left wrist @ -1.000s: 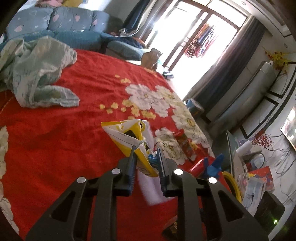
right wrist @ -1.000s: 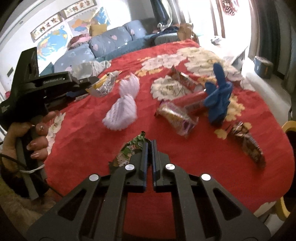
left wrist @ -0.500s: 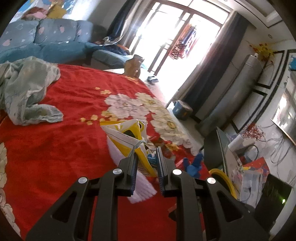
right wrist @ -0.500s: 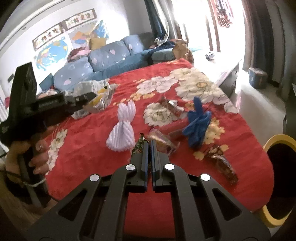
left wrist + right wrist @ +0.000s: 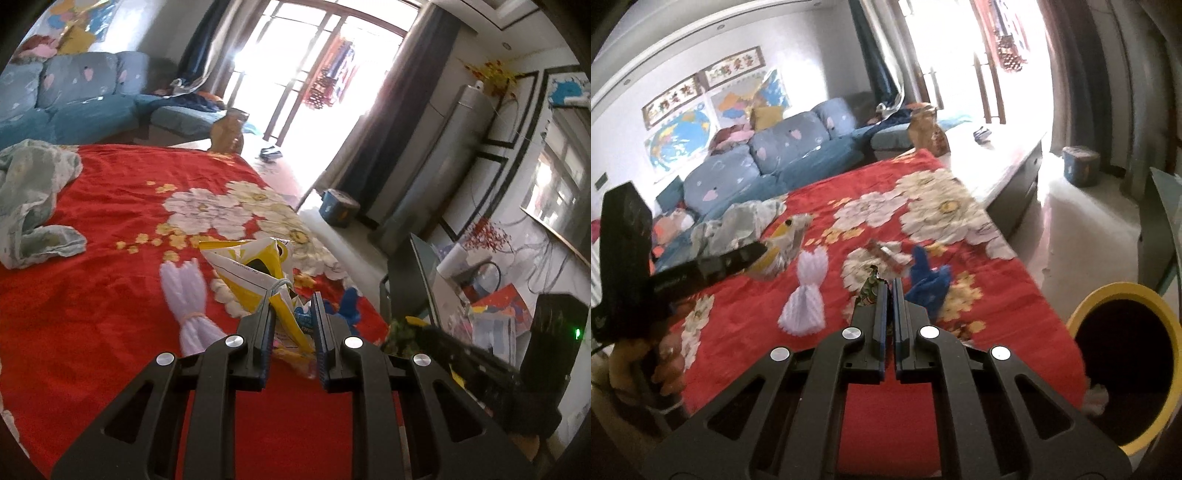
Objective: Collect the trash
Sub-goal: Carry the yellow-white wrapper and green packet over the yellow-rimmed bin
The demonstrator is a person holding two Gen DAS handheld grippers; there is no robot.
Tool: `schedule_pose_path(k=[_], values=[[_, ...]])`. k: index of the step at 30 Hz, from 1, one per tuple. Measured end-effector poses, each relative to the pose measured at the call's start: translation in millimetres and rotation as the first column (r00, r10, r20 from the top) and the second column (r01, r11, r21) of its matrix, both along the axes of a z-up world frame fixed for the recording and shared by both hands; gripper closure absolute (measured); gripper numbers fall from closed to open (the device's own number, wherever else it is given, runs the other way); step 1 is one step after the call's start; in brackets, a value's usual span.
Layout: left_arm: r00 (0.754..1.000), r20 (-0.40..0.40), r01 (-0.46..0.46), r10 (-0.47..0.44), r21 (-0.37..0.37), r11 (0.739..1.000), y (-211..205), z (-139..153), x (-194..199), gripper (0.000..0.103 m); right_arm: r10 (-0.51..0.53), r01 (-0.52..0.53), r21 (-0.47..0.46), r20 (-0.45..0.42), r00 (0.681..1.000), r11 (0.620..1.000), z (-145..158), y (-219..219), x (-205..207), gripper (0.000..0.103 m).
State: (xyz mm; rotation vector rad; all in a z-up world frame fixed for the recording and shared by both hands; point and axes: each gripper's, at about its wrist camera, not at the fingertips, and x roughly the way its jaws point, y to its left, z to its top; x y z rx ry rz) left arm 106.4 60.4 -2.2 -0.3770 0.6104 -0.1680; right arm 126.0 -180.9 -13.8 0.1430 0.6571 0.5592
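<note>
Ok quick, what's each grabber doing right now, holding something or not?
Left gripper: shut on the yellow snack bag, lifted off the red cloth.
Right gripper: shut on a green crinkly wrapper.

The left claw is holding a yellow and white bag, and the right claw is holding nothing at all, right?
Not quite. The left gripper does hold the yellow and white bag, but the right gripper is not bare: the right wrist view shows it shut on a small crumpled green wrapper.
</note>
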Motion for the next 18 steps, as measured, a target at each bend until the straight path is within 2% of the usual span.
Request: schedule_pose_path(k=[18], values=[[0.988,-0.003,0.154,-0.154,0.061,0.986,-66,-1,0,0.085,-0.139,0.138,0.021,0.028,0.99,0.99,7,-58,10,0.102]])
